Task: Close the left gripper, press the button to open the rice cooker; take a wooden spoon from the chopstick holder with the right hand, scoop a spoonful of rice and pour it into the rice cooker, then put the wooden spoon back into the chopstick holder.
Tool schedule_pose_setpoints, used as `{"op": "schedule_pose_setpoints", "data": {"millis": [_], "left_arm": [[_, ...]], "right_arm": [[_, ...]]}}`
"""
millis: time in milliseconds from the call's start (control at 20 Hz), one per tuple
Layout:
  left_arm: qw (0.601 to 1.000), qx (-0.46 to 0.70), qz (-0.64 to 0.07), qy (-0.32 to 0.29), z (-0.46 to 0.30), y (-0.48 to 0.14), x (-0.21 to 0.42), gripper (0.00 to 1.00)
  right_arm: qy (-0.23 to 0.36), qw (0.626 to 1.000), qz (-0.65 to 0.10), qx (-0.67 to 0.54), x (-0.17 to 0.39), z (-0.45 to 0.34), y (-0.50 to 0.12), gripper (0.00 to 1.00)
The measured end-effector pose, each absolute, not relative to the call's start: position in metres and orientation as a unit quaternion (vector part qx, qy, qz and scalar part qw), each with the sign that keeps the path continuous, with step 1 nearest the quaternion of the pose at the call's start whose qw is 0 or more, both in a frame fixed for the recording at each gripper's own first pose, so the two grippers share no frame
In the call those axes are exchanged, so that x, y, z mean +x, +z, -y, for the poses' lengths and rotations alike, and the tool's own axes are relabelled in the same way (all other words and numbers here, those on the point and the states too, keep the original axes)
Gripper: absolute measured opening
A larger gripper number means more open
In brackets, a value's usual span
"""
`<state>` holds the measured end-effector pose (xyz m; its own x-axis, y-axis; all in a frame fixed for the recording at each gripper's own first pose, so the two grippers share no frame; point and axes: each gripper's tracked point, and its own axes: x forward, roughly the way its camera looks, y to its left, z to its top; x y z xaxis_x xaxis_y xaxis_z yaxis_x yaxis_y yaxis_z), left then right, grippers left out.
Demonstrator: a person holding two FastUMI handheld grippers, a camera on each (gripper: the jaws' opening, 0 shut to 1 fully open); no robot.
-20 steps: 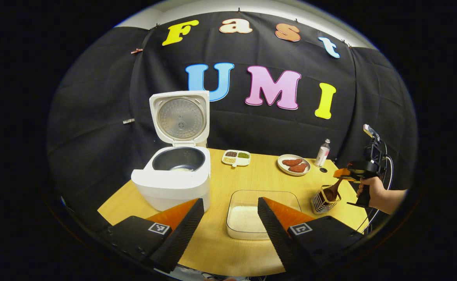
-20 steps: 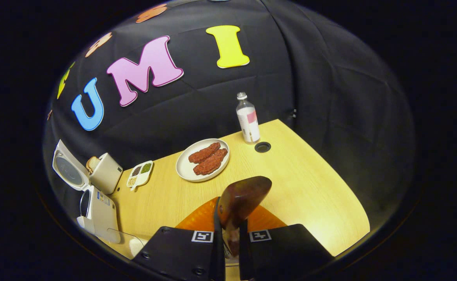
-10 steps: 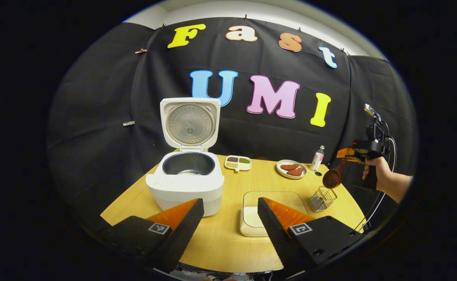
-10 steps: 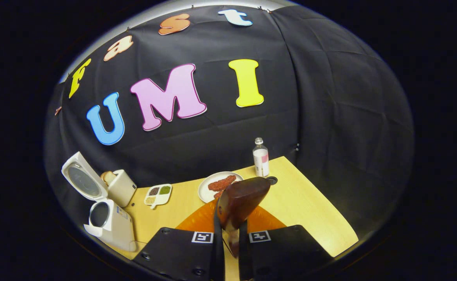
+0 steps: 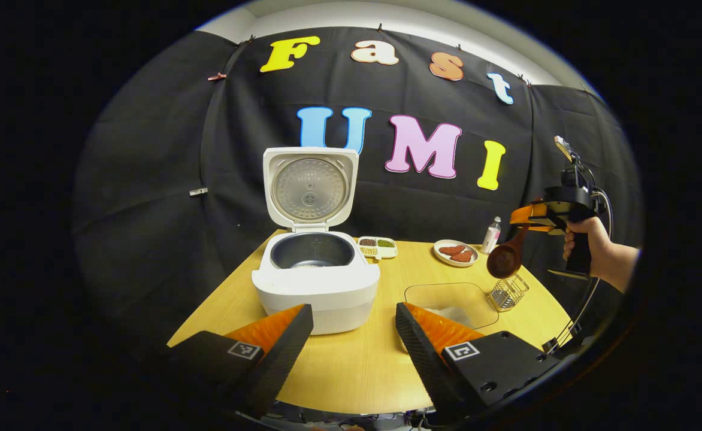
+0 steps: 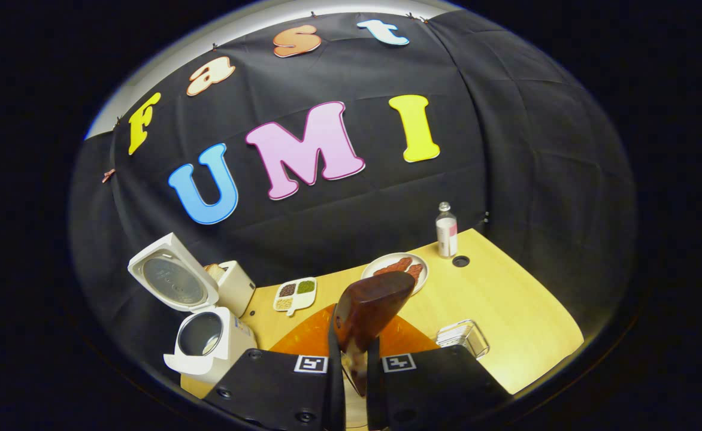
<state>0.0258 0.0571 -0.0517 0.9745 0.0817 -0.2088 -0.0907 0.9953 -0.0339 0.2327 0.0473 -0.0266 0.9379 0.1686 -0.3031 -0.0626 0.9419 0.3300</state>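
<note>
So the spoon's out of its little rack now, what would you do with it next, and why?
Probably carry the wooden spoon left and down to the clear rice container to scoop. The right gripper holds the spoon above the chopstick holder, its bowl looks empty, and the rice cooker already stands open.

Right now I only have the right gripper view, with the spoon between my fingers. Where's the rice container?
Observer: In the left gripper view, the clear rice container sits on the table, between the rice cooker and the chopstick holder.
Operator: Is the spoon out of the holder?
Observer: Yes. The wooden spoon hangs bowl-down above the holder and appears clear of it, gripped by the right gripper.
Operator: And the left gripper?
Observer: The left gripper is open, fingers wide apart, holding nothing.
</note>
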Motion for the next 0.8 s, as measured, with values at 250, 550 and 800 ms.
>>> {"op": "schedule_pose_setpoints", "data": {"millis": [250, 550, 800], "left_arm": [[0.992, -0.021, -0.116, 0.044, -0.079, -0.068, 0.021, 0.95], [0.986, -0.039, -0.15, 0.058, -0.104, -0.106, 0.01, 0.95], [0.981, -0.061, -0.172, 0.071, -0.116, -0.132, -0.009, 0.95]], "right_arm": [[0.083, 0.967, -0.192, 0.148, 0.221, -0.093, -0.071, 0.18], [0.073, 0.961, -0.224, 0.147, 0.209, -0.115, -0.139, 0.18], [0.037, 0.965, -0.223, 0.135, 0.204, -0.114, -0.173, 0.18]]}}
